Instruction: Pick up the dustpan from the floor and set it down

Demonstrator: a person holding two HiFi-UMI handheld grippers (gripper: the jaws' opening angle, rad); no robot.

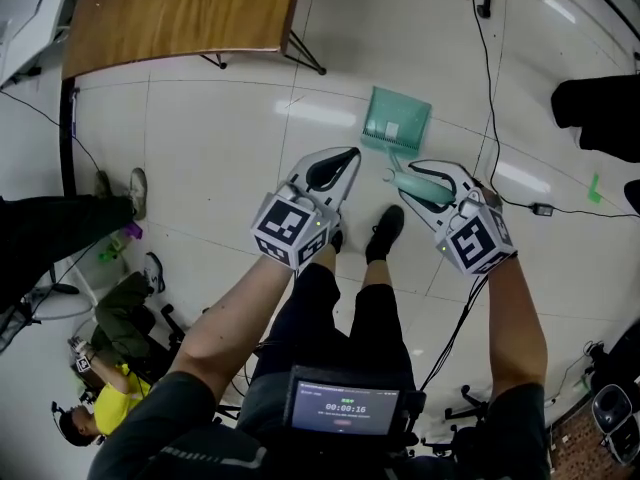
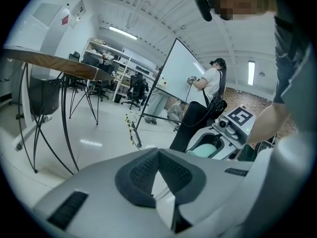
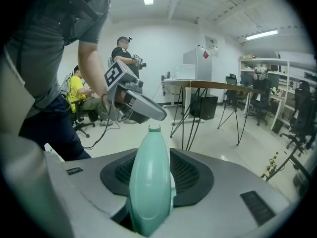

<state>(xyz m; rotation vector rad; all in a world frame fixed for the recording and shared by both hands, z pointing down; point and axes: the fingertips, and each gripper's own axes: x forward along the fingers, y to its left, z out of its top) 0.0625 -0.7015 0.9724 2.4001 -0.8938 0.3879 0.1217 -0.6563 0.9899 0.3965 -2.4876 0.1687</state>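
Observation:
The green dustpan (image 1: 397,120) rests on the tiled floor in front of the person's feet, its handle (image 1: 418,185) running back toward me. In the right gripper view the handle (image 3: 150,182) stands between the jaws of my right gripper (image 3: 157,155), with pad face showing on both sides of it, so the jaws look open round it. In the head view the right gripper (image 1: 425,180) hangs low over the handle's end. My left gripper (image 1: 345,158) is level with it to the left; its pads meet at the tip (image 2: 158,152) and it is empty.
A wooden table (image 1: 180,8) on thin black legs stands at the far left. A black cable (image 1: 490,118) runs along the floor right of the dustpan. The person's black shoe (image 1: 385,230) is just behind the handle. Someone in yellow (image 1: 110,408) sits at lower left.

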